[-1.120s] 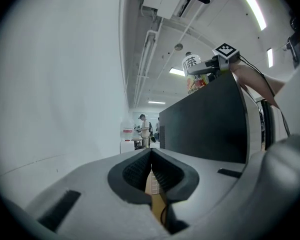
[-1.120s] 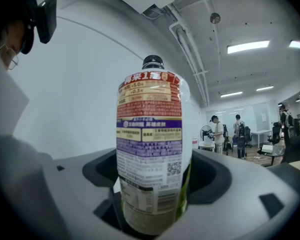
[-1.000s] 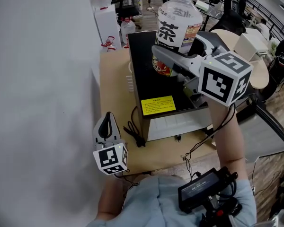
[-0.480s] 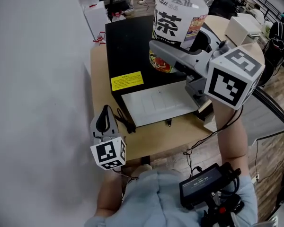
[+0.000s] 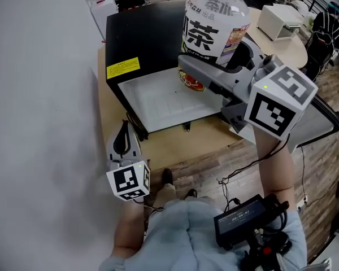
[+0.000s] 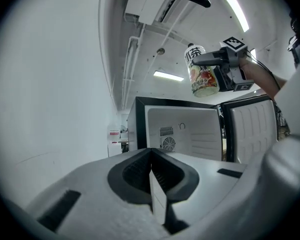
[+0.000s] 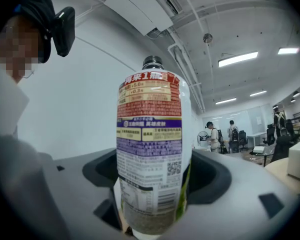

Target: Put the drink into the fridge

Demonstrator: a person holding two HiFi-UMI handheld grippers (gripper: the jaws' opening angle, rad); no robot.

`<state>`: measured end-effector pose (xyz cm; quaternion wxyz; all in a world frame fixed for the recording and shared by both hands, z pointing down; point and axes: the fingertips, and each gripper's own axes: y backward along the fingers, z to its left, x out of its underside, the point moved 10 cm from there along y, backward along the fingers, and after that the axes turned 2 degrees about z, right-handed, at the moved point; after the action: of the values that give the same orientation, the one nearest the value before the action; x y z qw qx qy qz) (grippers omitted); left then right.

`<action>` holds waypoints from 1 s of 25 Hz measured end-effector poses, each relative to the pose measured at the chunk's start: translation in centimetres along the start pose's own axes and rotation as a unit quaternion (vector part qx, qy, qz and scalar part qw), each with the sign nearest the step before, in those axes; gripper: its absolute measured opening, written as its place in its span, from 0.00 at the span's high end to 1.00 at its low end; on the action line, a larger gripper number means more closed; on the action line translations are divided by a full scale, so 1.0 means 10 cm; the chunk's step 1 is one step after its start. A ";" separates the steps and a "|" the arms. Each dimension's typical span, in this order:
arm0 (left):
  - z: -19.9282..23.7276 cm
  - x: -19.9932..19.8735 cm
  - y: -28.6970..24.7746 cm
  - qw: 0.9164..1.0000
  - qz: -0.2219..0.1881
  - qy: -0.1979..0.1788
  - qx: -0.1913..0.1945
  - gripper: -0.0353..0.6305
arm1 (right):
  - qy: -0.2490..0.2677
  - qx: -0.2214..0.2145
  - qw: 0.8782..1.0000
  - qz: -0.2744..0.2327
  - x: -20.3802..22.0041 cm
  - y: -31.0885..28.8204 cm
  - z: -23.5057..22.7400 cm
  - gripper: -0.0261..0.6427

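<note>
Tea bottle (image 5: 212, 27): was held upright in right tool (image 5: 208, 66), above the open mini fridge (image 5: 147, 33). Left tool (image 5: 123, 143): was closed, empty. Advice: keep bottle vertical, clear the frame, release once seated.

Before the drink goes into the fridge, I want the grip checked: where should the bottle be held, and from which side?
On its straight labelled body, from the side, with the jaws level, as the right gripper holds it. The bottle stands upright. Its wall is round and even there, whereas higher up it narrows toward the top.
</note>
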<state>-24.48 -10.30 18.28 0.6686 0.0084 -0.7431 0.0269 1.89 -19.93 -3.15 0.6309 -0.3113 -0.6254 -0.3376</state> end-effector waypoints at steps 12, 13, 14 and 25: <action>-0.58 0.27 0.51 0.999 -0.007 -0.018 0.040 0.93 | -0.031 0.019 0.999 0.019 0.87 0.81 0.33 0.38; -0.60 0.31 0.55 0.999 -0.005 -0.017 0.041 0.93 | -0.035 0.020 0.999 0.022 0.98 0.83 0.37 0.38; -0.61 0.36 0.59 0.999 -0.003 -0.016 0.043 0.93 | -0.037 0.022 0.999 0.025 1.08 0.85 0.40 0.38; -1.34 2.40 -0.18 0.996 0.062 -0.012 0.061 0.93 | -0.096 0.046 0.991 0.083 3.97 0.84 -0.30 0.38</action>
<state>-13.59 -10.84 43.59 0.6549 0.0036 -0.7472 0.1131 10.08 -18.92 36.74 0.6078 -0.3635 -0.6697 -0.2234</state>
